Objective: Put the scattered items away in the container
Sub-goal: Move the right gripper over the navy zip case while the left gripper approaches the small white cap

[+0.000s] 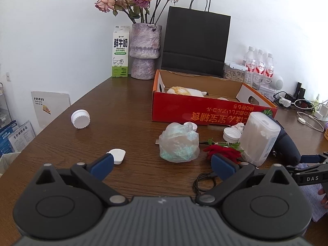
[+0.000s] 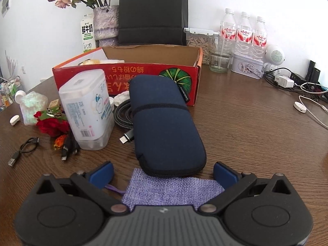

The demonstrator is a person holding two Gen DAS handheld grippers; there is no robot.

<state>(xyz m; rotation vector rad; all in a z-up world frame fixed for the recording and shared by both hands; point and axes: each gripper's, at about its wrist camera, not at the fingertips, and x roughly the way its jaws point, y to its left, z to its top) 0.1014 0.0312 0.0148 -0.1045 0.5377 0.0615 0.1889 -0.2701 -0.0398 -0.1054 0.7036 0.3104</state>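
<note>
Navy pouch (image 2: pixel 166 123), red box (image 2: pixel 123 75), lilac cloth (image 2: pixel 172 190)

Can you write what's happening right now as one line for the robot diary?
left gripper: open, empty | right gripper: open, over purple cloth pouch | red box: open | navy case: still on table

White wall (image 1: pixel 51 30) ahead of both grippers, plain, evenly daylit, turning a corner to the left of the left gripper. Dark wood-grain table (image 2: pixel 256 123) under and ahead of them, reaching the wall. Along the far edge stand a vase of dried roses (image 1: pixel 145 51), a milk carton (image 1: pixel 121 51), a black paper bag (image 1: pixel 194 43) and water bottles (image 2: pixel 244 32).
</note>
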